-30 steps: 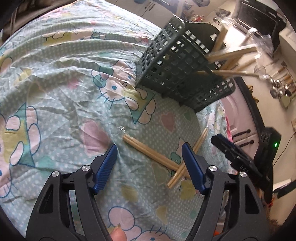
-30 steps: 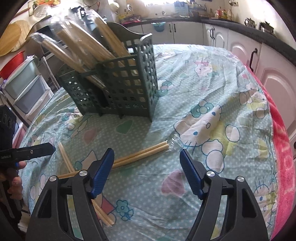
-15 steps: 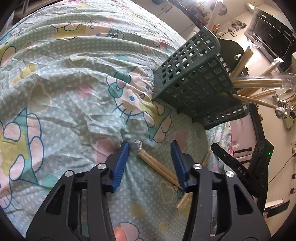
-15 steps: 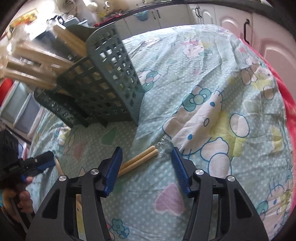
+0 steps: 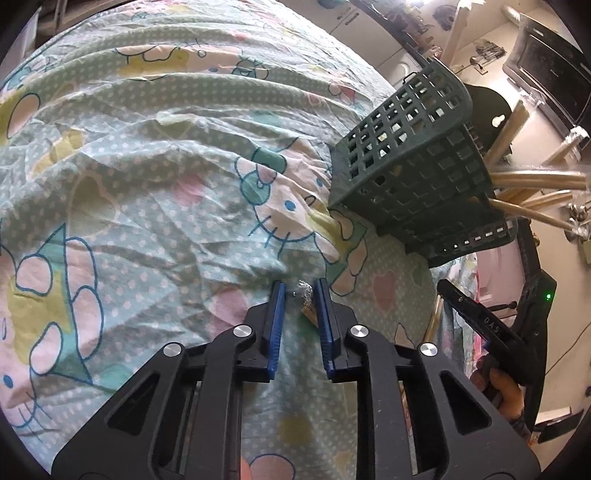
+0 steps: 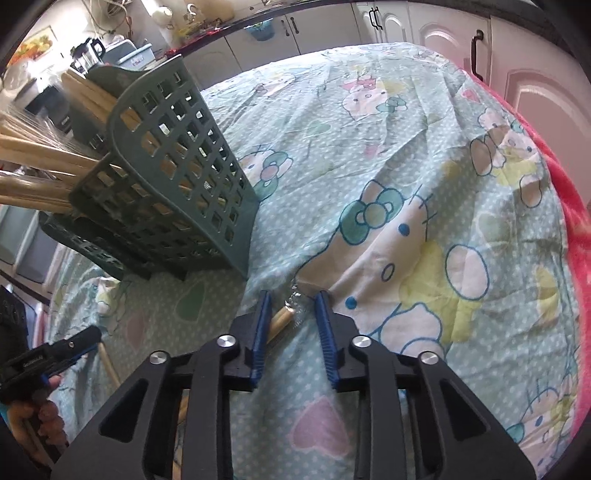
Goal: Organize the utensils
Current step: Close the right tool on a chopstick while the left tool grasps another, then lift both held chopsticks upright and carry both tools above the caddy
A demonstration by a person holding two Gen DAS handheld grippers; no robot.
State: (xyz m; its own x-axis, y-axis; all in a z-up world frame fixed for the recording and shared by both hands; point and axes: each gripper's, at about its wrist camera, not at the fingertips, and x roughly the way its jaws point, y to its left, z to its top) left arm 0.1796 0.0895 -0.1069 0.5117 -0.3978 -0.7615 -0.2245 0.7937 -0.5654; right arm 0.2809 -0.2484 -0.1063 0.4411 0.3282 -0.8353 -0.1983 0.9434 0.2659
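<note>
On a table draped in a cartoon-cat cloth (image 5: 155, 155), two hand-held grippers come down on wrapped pairs of wooden chopsticks lying flat. Each gripper's jaws have just been closing.

From the left wrist view, the left gripper (image 5: 300, 295) has its blue pads narrowed around the crinkled wrapper end of a chopstick pair (image 5: 308, 312); the right pad touches the wood, but a sliver of gap shows on the left, so a firm pinch is not certain. From the right wrist view, the right gripper (image 6: 291, 304) straddles the wrapped tip of another pair (image 6: 279, 321); the sticks lean against the left pad and open space remains on the right, so nothing is clamped yet.

Judging by looks, the chopsticks are light, stiff and thin, and the clear film is probably slippery. Pinching only the film tail would likely let the sticks slide, so the wood just behind the tip seems the better hold.

A dark green lattice basket (image 6: 173, 177), already holding several wrapped pairs, stands far and to the left in the right wrist view, and far and to the right in the left wrist view.

Only the right wrist view shows the basket's contents through its open side, plus kitchen cabinets (image 6: 443, 33) behind. Only the left wrist view shows the sticks' free ends poking out beyond the basket.
</note>
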